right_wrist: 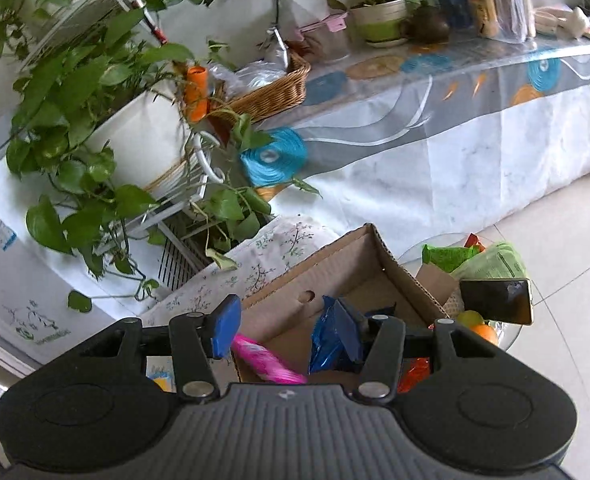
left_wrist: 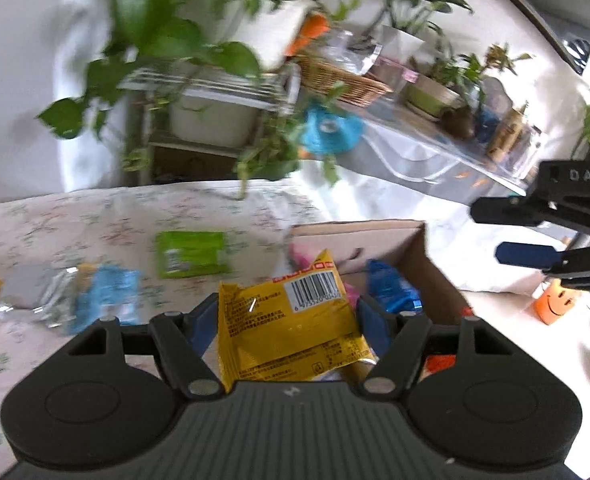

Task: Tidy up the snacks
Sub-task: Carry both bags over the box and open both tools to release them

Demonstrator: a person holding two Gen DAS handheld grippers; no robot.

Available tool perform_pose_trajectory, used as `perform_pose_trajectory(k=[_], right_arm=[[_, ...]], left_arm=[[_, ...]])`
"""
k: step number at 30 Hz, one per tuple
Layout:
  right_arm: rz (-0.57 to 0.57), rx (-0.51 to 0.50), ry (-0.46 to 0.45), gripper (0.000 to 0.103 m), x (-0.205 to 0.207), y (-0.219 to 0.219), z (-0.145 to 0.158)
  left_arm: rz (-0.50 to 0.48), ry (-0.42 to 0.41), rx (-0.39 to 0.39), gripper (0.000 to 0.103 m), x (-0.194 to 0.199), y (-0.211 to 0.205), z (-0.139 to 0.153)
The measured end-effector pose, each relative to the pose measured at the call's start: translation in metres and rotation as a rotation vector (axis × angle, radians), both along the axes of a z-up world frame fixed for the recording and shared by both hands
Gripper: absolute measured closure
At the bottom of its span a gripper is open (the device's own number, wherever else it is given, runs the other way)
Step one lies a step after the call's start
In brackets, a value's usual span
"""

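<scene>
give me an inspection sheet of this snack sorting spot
surface: floral cloth
job's things: yellow packet held in the left tool; blue packet and pink packet in the cardboard box; green packet and light blue packet on the cloth
clutter: phone beside the box
tools: left tool shut on the yellow packet; right tool open, nothing between its fingers
cables: nothing seen
surroundings: potted plants, wicker basket
</scene>
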State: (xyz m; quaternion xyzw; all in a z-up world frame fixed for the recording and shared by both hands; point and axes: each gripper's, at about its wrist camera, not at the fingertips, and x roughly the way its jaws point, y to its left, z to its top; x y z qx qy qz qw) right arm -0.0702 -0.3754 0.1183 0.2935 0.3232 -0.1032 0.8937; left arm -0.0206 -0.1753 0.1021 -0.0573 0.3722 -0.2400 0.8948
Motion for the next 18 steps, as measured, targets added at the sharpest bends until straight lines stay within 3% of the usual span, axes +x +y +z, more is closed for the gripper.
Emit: perform_pose_trajectory(k=[4,8,10,14,18], right_arm=[[-0.031,-0.017,0.004,0.041,-0.001,-0.002,0.001],[-0.052,0.018,0.007,0.026,-0.001,-0.009,0.0],[-0.076,0.017,0.012,0.022,-0.002,-0.011,-0.001],[-0.081,0.006,0.008,0.012,-0.003,-0.01,0.001],[-0.063,-0.008,-0.034,0.005,-0.001,-0.004,0.005]], left_arm=[[-0.049,-0.008,0.009,0.031,0.004,-0.034,-0.001],[-0.086,0.027,0.014,0.03,0.008,-0.063,-0.01],[-0.095,0.026,0.035,0.023,0.008,-0.072,-0.01],[-0.099,0.001,0.025,0.011,0.006,-0.07,-0.001],[-0.074,-0.021,0.045,0.01,0.009,-0.054,0.008]])
